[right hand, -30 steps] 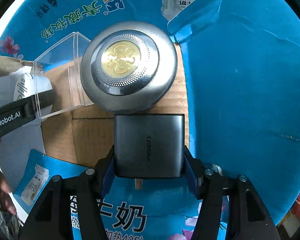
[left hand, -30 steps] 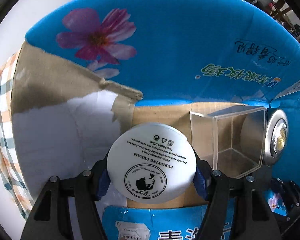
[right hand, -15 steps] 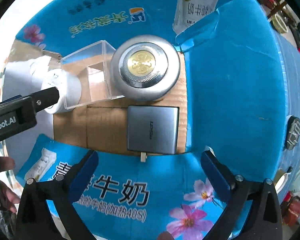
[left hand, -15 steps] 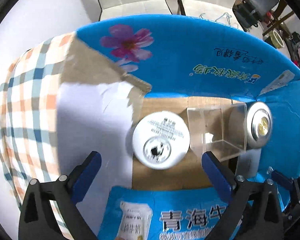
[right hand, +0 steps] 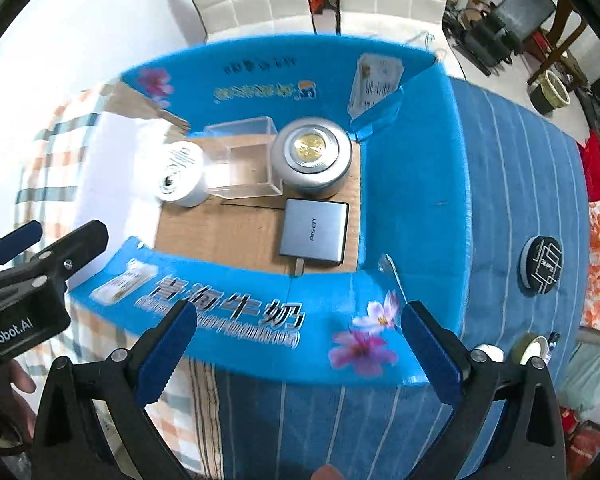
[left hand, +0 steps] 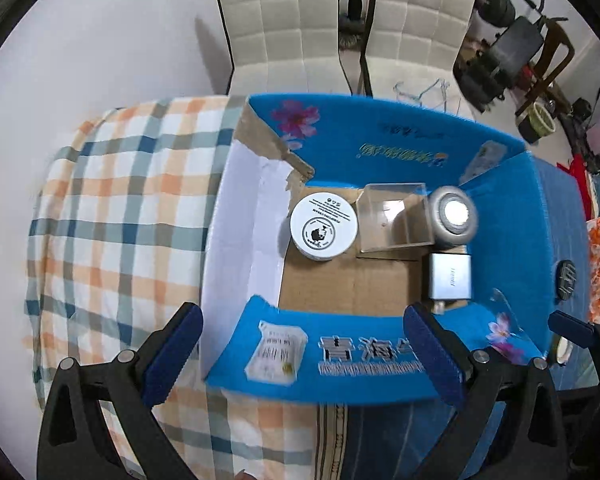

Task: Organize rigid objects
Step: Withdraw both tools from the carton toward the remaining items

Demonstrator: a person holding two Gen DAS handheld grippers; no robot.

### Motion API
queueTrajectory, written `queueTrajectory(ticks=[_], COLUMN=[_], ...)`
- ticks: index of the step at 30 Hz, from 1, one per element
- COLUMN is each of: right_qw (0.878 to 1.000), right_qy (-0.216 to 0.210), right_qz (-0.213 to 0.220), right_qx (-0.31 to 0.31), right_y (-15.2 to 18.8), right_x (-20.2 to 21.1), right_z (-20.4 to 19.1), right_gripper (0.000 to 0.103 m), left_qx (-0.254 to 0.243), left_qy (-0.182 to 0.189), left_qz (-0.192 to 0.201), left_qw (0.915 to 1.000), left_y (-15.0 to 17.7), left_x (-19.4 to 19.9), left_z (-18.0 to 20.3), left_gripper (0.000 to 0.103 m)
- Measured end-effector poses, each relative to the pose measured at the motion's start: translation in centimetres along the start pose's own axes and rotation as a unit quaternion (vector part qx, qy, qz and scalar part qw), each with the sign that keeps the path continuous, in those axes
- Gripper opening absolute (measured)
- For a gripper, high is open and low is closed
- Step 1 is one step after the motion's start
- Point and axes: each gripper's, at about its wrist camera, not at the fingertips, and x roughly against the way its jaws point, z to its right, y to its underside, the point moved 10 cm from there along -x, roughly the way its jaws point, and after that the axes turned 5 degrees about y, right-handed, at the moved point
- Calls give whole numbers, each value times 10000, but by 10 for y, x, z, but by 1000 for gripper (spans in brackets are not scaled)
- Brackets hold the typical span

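Four items sit in the blue carton [right hand: 412, 184]: cream jar [left hand: 323, 227], clear box [left hand: 396, 216], round silver shaver [right hand: 315, 156], grey charger [right hand: 314, 230]. Both grippers, left [left hand: 302, 354] and right [right hand: 298, 346], hover empty, jaws apart. Risk: a black disc [right hand: 541, 266] near the worktop's right edge could be overlooked or knocked off.
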Motion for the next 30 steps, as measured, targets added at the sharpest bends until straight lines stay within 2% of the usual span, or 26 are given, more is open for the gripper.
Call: queueTrajectory(ticks=[5,13,21,24,26,30], right_qw=[9997,9974,9932,9931,9938,9942], right_qy=[-66,-296,-750,-850,-835,-543], right_qz=[237,639,879,812,700,356], right_qx=[48,124,171,17,-204,-853], right_y=[12,29,43,49,52,59], right_x=[25,88,131,128,118,83], right_z=[0,4,9,30,57,142], right_gripper=[103,103,103,103,103,103], left_qx=[-17,-80,-35,-63,-197,-698], left_qy=[-2,82,161,215,274,383], left_qz=[352,754,1074,1056,970,710], left_qw=[9994,9971,9941,9942,9947,9943], left_y=[3,11,15,15,16,26], left_x=[44,104,137,134,126,94], left_z=[7,22,42,60,87,160], left_gripper=[103,103,103,103,103,103])
